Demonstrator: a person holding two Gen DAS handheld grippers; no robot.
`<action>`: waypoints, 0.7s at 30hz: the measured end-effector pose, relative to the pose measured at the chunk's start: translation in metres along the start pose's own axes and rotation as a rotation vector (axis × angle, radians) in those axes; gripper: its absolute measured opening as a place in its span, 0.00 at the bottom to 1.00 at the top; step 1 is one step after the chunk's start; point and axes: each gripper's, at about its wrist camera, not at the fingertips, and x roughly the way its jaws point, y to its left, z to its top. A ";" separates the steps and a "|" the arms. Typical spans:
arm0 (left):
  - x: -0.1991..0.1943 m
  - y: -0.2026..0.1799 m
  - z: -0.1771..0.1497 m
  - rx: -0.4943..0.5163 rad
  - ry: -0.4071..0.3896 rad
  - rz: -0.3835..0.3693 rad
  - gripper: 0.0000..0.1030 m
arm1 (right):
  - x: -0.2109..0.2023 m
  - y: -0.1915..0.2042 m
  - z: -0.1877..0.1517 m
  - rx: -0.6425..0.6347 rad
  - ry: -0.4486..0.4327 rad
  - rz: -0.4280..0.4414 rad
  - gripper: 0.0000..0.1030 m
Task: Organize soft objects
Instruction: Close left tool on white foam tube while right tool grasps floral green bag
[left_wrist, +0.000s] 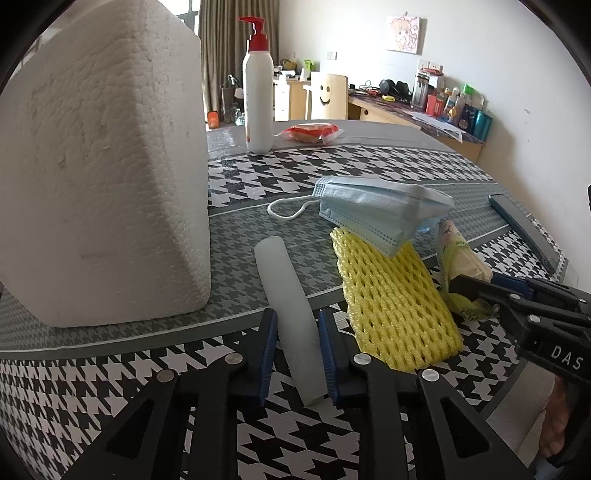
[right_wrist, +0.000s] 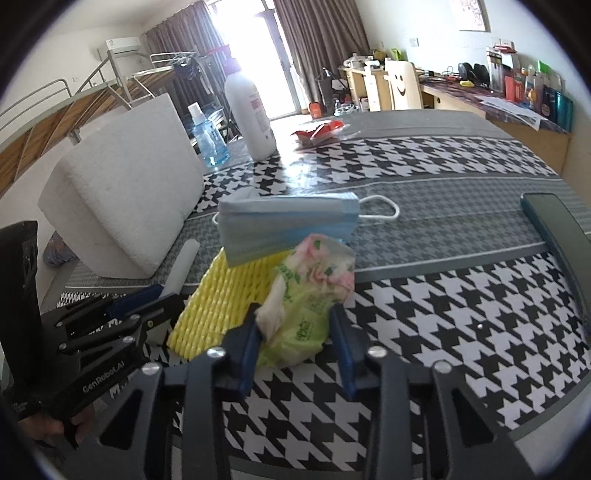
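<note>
My left gripper (left_wrist: 297, 325) is shut on a white foam tube (left_wrist: 291, 306) that lies on the houndstooth table (left_wrist: 369, 166). A yellow foam net (left_wrist: 395, 302) lies to its right, with a blue face mask (left_wrist: 373, 214) resting on its far end. My right gripper (right_wrist: 293, 321) is shut on a green and pink tissue pack (right_wrist: 310, 295) beside the net (right_wrist: 229, 295); it also shows in the left wrist view (left_wrist: 480, 291). The mask (right_wrist: 284, 225) lies just beyond the pack. The tube (right_wrist: 183, 266) and my left gripper (right_wrist: 155, 295) show at the left of the right wrist view.
A big white styrofoam block (left_wrist: 103, 166) stands at the left. A pump bottle (left_wrist: 258, 99) and a red snack packet (left_wrist: 312, 132) stand at the far side. A dark flat bar (left_wrist: 524, 229) lies at the right edge. A blue bottle (right_wrist: 208, 136) stands behind the block.
</note>
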 end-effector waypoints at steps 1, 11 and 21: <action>0.000 0.000 0.000 0.002 -0.002 0.000 0.22 | -0.001 0.000 0.000 0.003 -0.002 -0.004 0.36; -0.013 0.000 -0.004 0.016 -0.032 -0.026 0.19 | -0.018 0.000 0.003 -0.004 -0.046 -0.036 0.35; -0.036 0.001 -0.009 0.032 -0.086 -0.036 0.18 | -0.031 0.004 0.003 -0.006 -0.075 -0.050 0.35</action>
